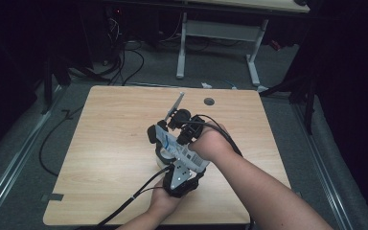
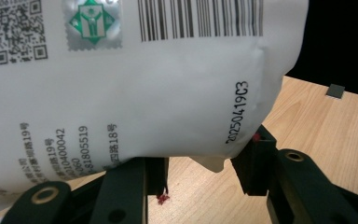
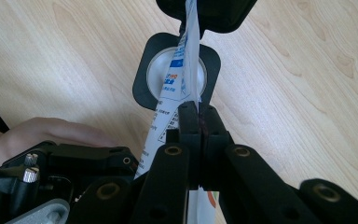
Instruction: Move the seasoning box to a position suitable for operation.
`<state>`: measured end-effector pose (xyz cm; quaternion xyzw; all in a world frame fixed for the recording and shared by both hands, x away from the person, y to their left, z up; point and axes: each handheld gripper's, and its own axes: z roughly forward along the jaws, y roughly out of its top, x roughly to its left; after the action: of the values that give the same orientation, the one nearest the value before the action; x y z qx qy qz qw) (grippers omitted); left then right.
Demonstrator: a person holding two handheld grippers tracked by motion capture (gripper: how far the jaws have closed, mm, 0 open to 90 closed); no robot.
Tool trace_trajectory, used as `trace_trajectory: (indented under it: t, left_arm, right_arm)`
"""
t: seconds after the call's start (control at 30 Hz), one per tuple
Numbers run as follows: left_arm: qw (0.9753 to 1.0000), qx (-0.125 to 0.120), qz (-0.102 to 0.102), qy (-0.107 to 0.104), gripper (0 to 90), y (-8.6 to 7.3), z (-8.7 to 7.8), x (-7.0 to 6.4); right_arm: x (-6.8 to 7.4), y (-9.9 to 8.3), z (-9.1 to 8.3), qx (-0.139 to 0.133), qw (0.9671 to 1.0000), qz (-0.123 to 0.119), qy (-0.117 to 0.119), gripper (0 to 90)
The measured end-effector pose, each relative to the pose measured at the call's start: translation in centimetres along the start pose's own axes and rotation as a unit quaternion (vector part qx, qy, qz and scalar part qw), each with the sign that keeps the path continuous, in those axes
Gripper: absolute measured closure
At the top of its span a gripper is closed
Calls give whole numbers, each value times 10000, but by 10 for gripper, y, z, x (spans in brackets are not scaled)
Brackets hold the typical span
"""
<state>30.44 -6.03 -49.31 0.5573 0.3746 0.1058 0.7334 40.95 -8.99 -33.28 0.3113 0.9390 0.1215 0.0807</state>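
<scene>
Up close, the right claw (image 3: 199, 116) is clamped tight on the edge of a white packet (image 3: 186, 56), which hangs over a round tub (image 3: 154, 74) on the worktop (image 3: 74, 56). Behind, the left claw (image 2: 200, 170) stands narrowly parted beneath the packet's bottom corner.

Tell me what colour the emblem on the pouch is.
Green on a silver sticker on the white pouch, clearest in the left gripper view.

Dark room; grey floor (image 1: 28, 143), cables (image 1: 124, 62), white desk frame (image 1: 220, 33).
</scene>
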Motion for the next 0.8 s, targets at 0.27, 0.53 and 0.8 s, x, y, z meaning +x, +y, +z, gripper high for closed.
trace_trajectory:
  t: [0.27,0.53,0.8]
  left_arm:
    - [10000,-17,-4,-5,613,0,0,-1]
    - [10000,-18,-35,-2,613,1,1,-1]
    - [10000,-31,-24,-6,613,1,1,-2]
  right_arm:
    - [1,-1,-1,-11,10000,7,2,900]
    - [-1,0,0,3,10000,-14,-28,900]
    - [0,0,0,-1,10000,-12,-20,900]
